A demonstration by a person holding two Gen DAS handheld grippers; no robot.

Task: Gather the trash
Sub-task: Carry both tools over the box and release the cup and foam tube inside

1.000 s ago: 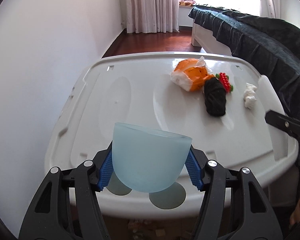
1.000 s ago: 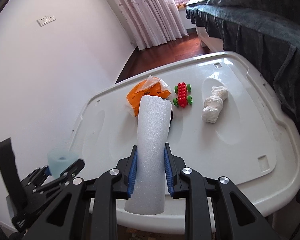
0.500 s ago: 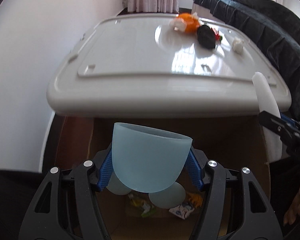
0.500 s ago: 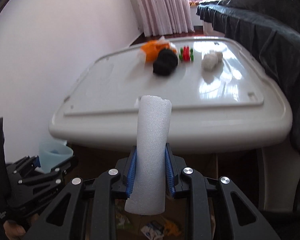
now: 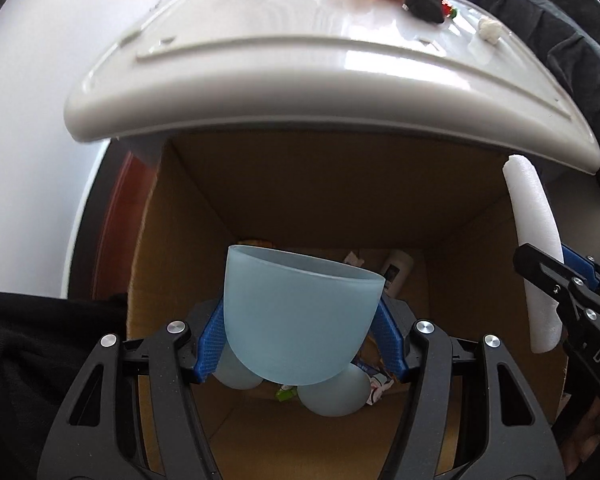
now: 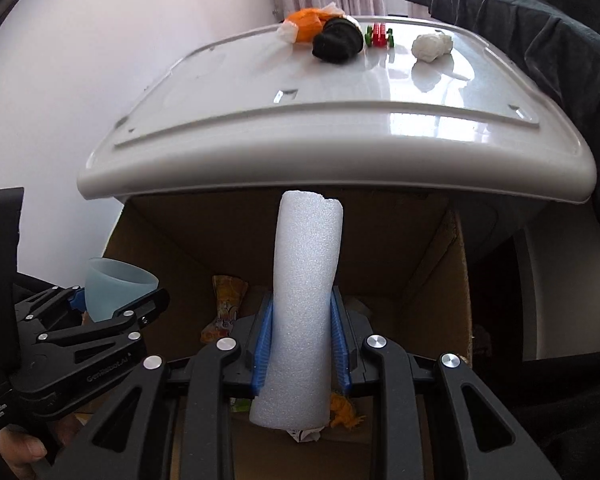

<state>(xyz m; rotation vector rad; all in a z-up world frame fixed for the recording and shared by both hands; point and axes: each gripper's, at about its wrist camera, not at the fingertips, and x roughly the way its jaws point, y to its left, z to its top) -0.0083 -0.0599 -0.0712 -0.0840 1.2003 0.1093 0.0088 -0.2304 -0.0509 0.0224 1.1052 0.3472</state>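
Fingers of both grippers are clamped on trash, held over an open cardboard box.

The left gripper [image 5: 300,344] has its blue fingers [image 5: 210,340] pressed against one pale blue cup [image 5: 300,316]; the right gripper [image 6: 300,344] is closed tight on one white foam roll [image 6: 304,308], which stands up between its fingers. Largest nearby, the dark-covered bed [image 6: 540,20] runs along the right. The white surface [image 6: 340,96] juts out above the far side of the cardboard box [image 5: 320,184], overhanging its opening. On the surface lie four things, close together at the far end: one orange-and-white bag [image 6: 306,24], one black bundle [image 6: 338,42], one white crumpled wad [image 6: 432,46] and one red-and-green toy [image 6: 379,35]. Wrappers [image 6: 224,308] litter the box floor.
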